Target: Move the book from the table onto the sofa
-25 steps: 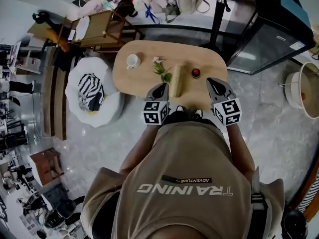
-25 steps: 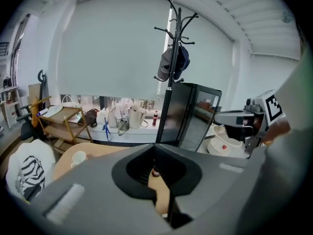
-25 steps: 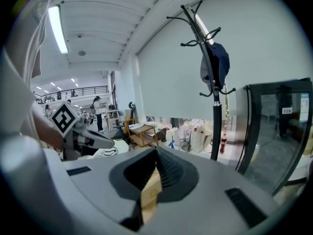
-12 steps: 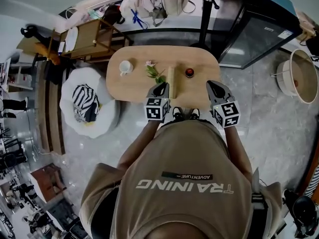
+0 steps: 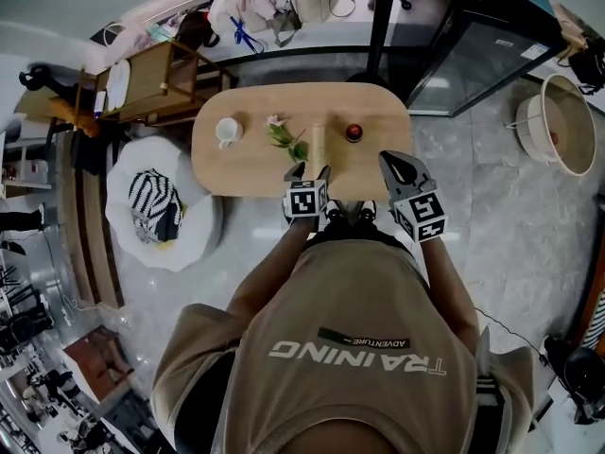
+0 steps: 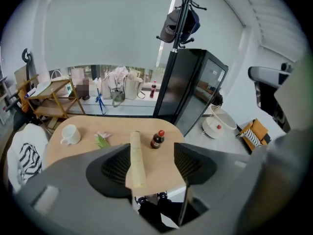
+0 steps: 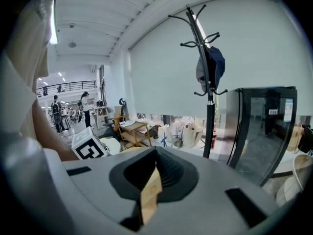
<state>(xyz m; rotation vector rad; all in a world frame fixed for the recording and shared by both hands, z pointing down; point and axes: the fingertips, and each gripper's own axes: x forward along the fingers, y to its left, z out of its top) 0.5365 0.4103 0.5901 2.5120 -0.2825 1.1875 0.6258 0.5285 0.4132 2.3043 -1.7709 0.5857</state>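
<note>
The book is a narrow tan strip, seen edge-on, on the oval wooden table. In the left gripper view the book runs away from me, and its near end lies between the jaws, closer to the left one. My left gripper has just been opening. It stands open at the table's near edge, and the pads do not press on the book. My right gripper hovers shut to the right. A tan sliver shows in its slit.
On the table are a white cup, a flower sprig and a red-capped bottle. A white round seat with a striped cushion lies to the left. A wooden cart, a coat stand and a black cabinet stand behind.
My left gripper has sunk to the table's near edge. Its jaws, shut before, now stand apart around the book's near end. The right gripper has barely shifted.
</note>
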